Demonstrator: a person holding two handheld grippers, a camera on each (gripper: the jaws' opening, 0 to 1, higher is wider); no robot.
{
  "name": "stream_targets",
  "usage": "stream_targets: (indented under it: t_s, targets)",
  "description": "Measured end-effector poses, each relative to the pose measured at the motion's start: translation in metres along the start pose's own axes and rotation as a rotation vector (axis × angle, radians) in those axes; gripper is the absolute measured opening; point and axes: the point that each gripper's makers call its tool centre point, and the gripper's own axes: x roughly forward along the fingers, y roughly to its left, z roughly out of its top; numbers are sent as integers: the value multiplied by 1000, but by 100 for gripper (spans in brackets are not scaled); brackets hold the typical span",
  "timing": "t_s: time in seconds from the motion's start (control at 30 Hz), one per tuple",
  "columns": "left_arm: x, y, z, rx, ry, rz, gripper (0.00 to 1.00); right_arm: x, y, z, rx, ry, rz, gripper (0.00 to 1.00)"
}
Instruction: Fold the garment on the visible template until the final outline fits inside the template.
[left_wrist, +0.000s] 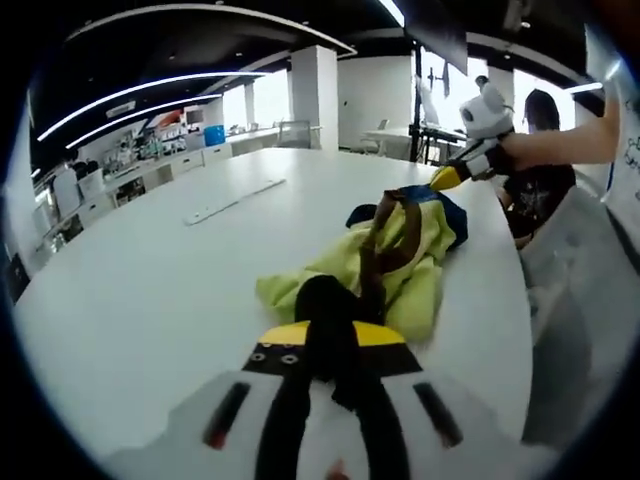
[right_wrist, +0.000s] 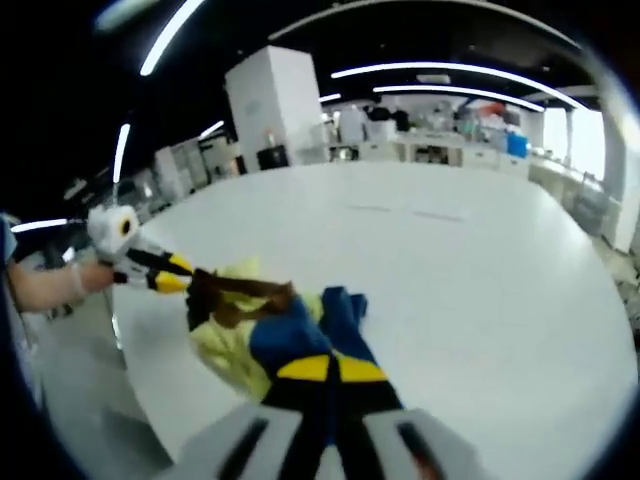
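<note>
You have the garment pinched at both ends, bunched near the table edge.

The white table carries a crumpled yellow, blue and brown garment, lying close to the edge by you; no template outline can be made out under it, so fit can't be judged. Your left gripper is clamped on the yellow and brown end, your right gripper on the blue end, likely so you can draw the cloth flat between them. Each arm reaches in from an opposite side, jaws low to the table; your right hand holds its gripper nearly level.
</note>
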Motion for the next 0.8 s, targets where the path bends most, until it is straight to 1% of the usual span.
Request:
stream_targets:
  t_s: [0.1,0.13,0.2,0.33,0.43,0.5,0.57,0.67,0.73,0.8]
  targets:
    - [7,-1,9,31,3,-8,12,1,0,0,9,1,3,0]
    - [11,-3,13,104,25,-19,12,2,0,0,7,2,1,0]
    - [16,-4,12,191,57,-38,13,3,0,-1,8,6,2,0]
    - [23,-12,12,262,90,-82,14,4,0,0,16,1,2,0]
    - [25,-22,8,277,112,-114,14,4,-1,0,24,0,1,0]
    - [26,-29,3,280,122,-135,14,5,-1,-2,30,1,-2,0]
    - [27,-35,0,283,134,-142,15,5,-1,-4,37,2,-1,0]
    - [28,-33,-5,267,145,-135,16,6,1,-6,39,8,2,0]
    - [27,-30,-4,268,143,-121,17,6,1,-7,39,11,2,0]
    - [25,-28,1,273,138,-110,17,6,0,-8,44,10,2,0]
